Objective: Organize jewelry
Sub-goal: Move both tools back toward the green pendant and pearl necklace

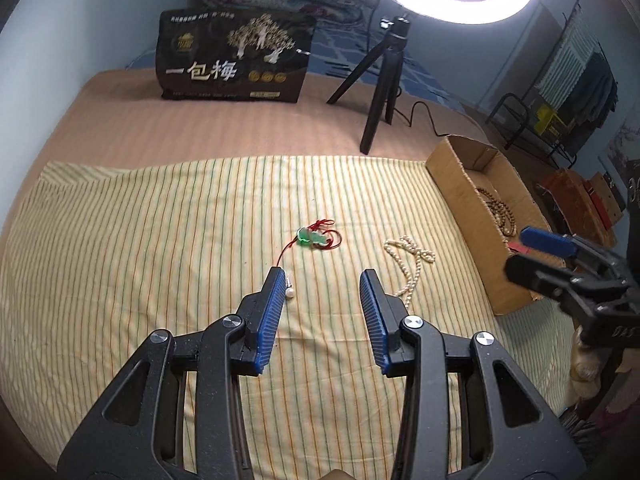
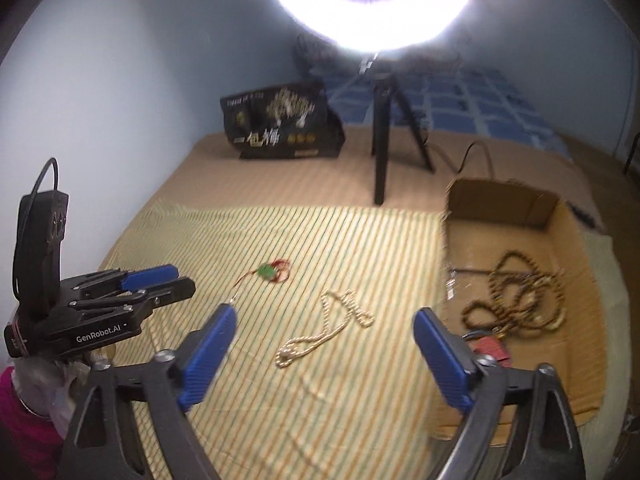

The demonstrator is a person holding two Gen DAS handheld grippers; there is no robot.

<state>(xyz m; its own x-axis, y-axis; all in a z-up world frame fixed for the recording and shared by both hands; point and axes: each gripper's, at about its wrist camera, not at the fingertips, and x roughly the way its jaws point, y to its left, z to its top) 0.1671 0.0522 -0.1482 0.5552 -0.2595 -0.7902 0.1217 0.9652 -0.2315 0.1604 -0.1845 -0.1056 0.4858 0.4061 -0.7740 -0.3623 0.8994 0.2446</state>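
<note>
Both the left gripper (image 1: 322,274) and the right gripper (image 2: 324,318) have fingers apart above the striped cloth (image 1: 160,240); the pearl necklace (image 1: 410,262) lies left of the cardboard box (image 1: 460,176) holding wooden beads (image 2: 516,300).

The black snack bag (image 1: 234,60) reads "一包梅"; the left tongs (image 2: 158,280) body reads "GenRobot.AI".

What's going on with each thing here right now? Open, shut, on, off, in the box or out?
Left gripper: open, empty.
Right gripper: open, empty.
Cardboard box: open-topped.
Brown bead string: in the box.
Pearl necklace: loose on the striped cloth.
Green pendant: on the cloth.
Ring light: on.
</note>
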